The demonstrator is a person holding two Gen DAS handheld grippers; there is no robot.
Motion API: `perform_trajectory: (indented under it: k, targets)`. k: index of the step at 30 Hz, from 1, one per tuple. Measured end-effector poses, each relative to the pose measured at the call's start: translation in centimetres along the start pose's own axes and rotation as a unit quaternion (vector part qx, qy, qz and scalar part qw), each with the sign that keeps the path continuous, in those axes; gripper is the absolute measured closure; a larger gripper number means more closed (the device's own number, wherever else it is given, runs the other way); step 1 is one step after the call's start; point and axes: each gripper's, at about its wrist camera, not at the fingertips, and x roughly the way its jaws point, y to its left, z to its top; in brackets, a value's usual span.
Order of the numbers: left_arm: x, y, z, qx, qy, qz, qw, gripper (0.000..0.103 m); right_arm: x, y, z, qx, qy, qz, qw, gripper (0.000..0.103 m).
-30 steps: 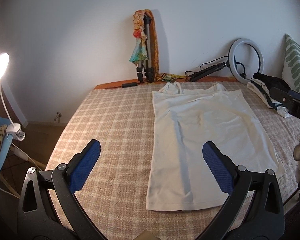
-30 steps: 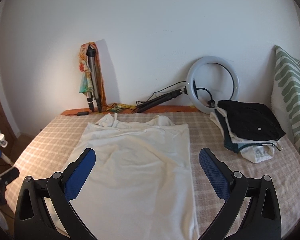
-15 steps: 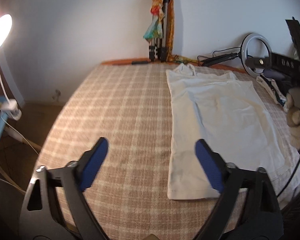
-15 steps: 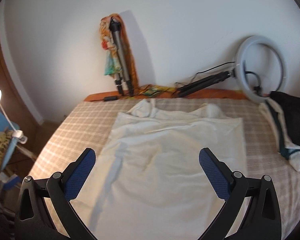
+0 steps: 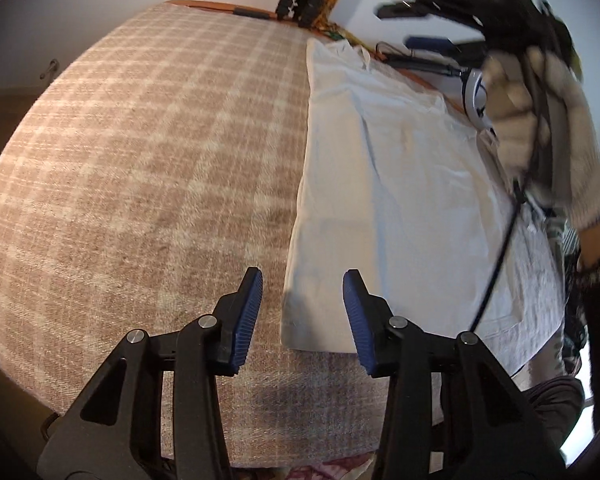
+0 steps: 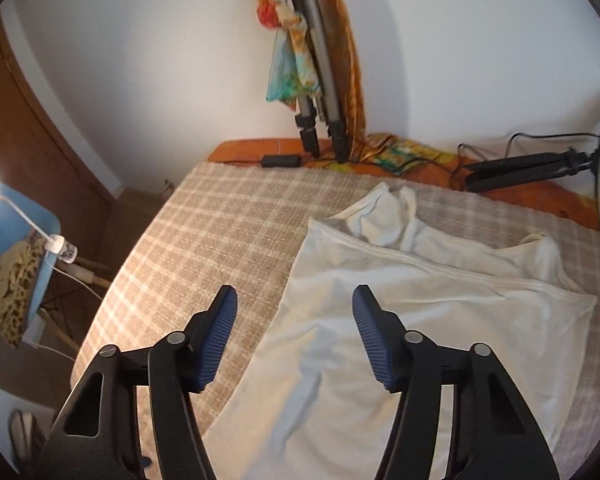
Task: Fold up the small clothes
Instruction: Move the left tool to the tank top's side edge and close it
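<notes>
Bare checked bed (image 6: 203,240) lies open left of the white top (image 6: 380,340); a tripod (image 6: 320,80) blocks the far edge.

the right gripper (image 6: 293,330) hangs over the left edge of a white top (image 6: 400,320) lying flat on the checked bed (image 6: 203,240). its jaws have just been closing, with nothing pinched between them.

Checked bed (image 5: 139,160), white top (image 5: 400,200) flat

Left gripper (image 5: 303,286) tilted steeply down, jaws part-open, just been closing, nothing pinched. Right gripper (image 6: 293,302) also angled down, jaws part-open, just been closing, empty. In the left wrist view, gloved right hand (image 5: 548,136) at 2 o'clock, blurred.
</notes>
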Motion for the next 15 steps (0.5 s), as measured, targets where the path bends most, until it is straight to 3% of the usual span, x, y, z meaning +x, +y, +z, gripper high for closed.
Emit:
perform_trajectory:
  k: [4, 6, 15]
  targets:
    - [1.1, 0.5, -0.4, 0.0, 0.017, 0.013, 0.9998, 0.06, 3.3, 0.3, 1.1, 0.007, 0.028, 0.002, 1.0, 0.047]
    - [1.4, 1.0, -0.5, -0.001, 0.02, 0.022, 0.9996, 0.06, 5.0, 0.6, 2.0, 0.006, 0.041, 0.0, 0.999, 0.053]
    - [1.7, 1.1, -0.2, 0.005, 0.014, 0.015, 0.9998, 0.06, 10.4, 1.6, 4.6, -0.003, 0.068, -0.038, 0.997, 0.053]
